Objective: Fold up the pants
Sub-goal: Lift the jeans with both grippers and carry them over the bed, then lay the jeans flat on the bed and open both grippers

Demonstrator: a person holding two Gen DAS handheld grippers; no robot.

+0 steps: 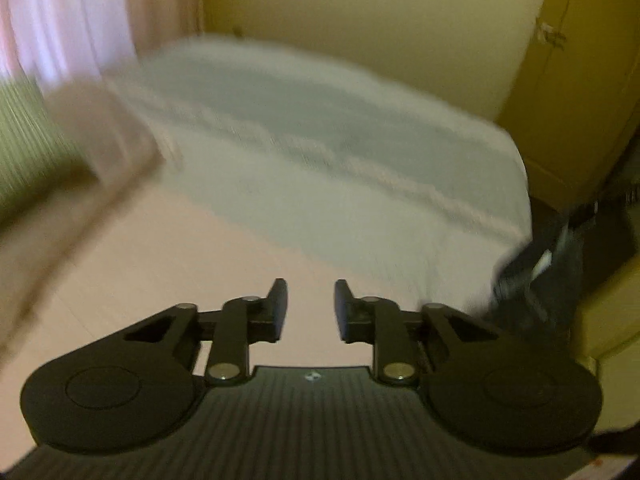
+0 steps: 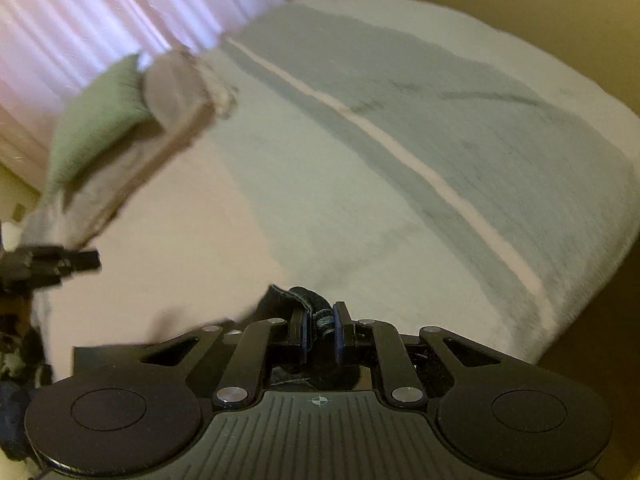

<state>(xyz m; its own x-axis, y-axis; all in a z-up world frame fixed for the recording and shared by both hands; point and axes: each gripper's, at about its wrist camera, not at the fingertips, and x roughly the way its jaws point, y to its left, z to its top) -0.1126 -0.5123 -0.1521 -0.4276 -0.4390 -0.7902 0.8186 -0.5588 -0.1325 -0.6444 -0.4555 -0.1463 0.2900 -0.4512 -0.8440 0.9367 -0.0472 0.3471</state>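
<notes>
My right claw (image 2: 317, 330) clenches dark pants (image 2: 308, 298) at the bed (image 2: 520, 80) edge; left claw (image 1: 311, 310) released, empty. Risk: one-sided hold lets the fabric bunch or slide off.

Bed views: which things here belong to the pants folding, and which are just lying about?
For the job: dark pants, right gripper pinching them, open left gripper, bed cover as likely work surface.
Just lying about: green pillow, beige cloth, curtain, wardrobe.
</notes>
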